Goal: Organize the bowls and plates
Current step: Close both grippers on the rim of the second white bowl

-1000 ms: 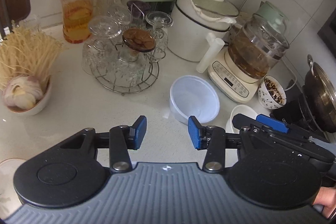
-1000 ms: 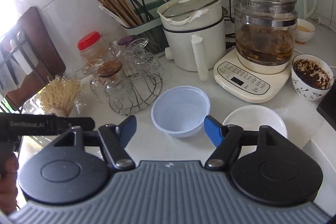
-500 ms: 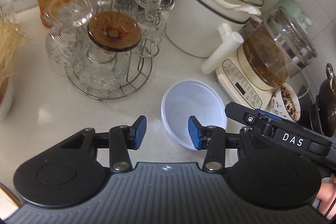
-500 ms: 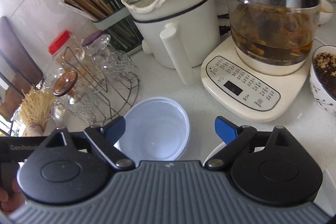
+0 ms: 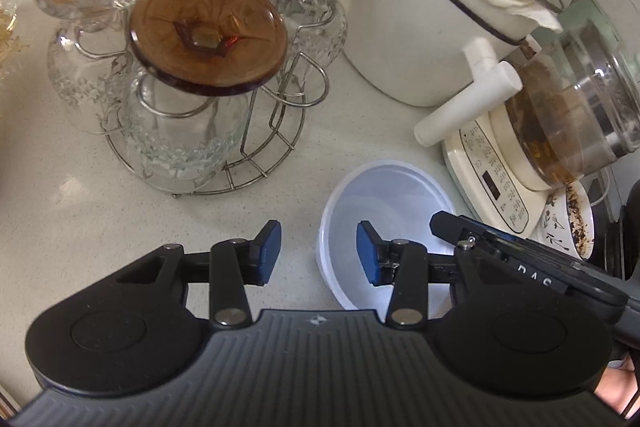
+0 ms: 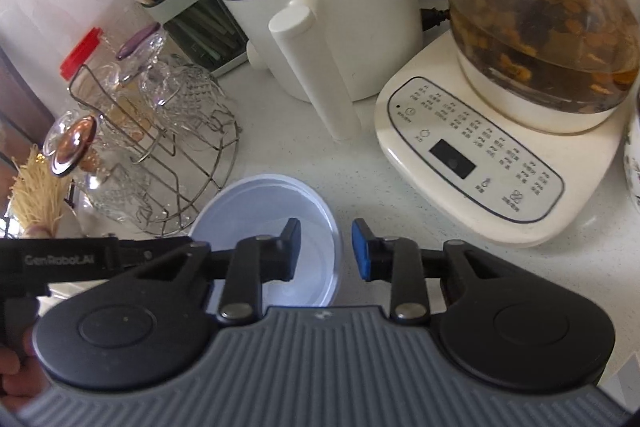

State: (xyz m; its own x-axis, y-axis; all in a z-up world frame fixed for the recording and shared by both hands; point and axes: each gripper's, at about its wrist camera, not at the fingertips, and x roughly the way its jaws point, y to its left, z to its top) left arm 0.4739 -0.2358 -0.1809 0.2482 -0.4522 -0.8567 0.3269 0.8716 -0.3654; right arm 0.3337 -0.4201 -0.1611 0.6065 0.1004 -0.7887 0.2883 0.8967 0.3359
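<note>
A white plastic bowl (image 5: 384, 195) (image 6: 260, 211) stands upright and empty on the pale counter. My left gripper (image 5: 318, 253) straddles its left rim, one blue pad inside the bowl and one outside. Its jaws are closing, with a gap on both sides of the rim. My right gripper (image 6: 326, 249) straddles the opposite rim in the same way; its jaws are closing too, and the pads do not visibly press the wall. Each gripper's black body also shows in the other view, the right gripper (image 5: 452, 227) and the left gripper (image 6: 176, 247).
A wire rack of upturned glasses (image 5: 200, 87) (image 6: 160, 147) stands left of the bowl. Behind it are a white pot (image 5: 432, 27) (image 6: 332, 7) and a glass kettle on a cream base (image 5: 568, 119) (image 6: 480, 155). A patterned bowl with dark contents (image 5: 572, 223) sits at the right.
Both grippers came forward and down onto the white bowl, which now lies between their fingers. The right jaws widened, then narrowed sharply around the rim. The left jaws narrowed slightly.
</note>
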